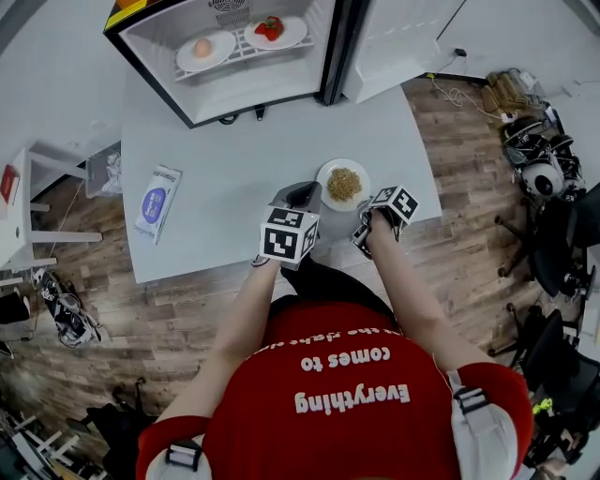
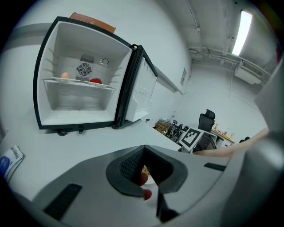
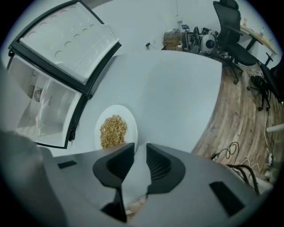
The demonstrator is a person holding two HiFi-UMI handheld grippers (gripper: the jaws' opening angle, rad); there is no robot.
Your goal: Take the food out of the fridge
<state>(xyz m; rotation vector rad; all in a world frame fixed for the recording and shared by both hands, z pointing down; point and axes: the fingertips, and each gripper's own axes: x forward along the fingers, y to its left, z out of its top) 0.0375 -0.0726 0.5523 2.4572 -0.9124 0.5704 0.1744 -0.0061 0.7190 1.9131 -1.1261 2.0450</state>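
Observation:
The open mini fridge (image 1: 225,94) stands at the table's far end. On its shelf sit a plate with a pale orange round food (image 1: 202,49) and a plate with red food (image 1: 270,28). The same two foods show small in the left gripper view, the pale one (image 2: 65,75) and the red one (image 2: 95,81). A plate of brown crumbly food (image 1: 344,184) rests on the table near the front edge. My right gripper (image 3: 140,153) is open just in front of that plate (image 3: 114,128), with nothing between its jaws. My left gripper (image 2: 144,148) is shut and empty, to the left of that plate.
A white and blue packet (image 1: 157,202) lies at the table's left. The fridge door (image 3: 66,44) hangs open at the right of the fridge. The table edge (image 3: 208,119) drops to wooden floor, with office chairs (image 3: 230,26) and cables beyond.

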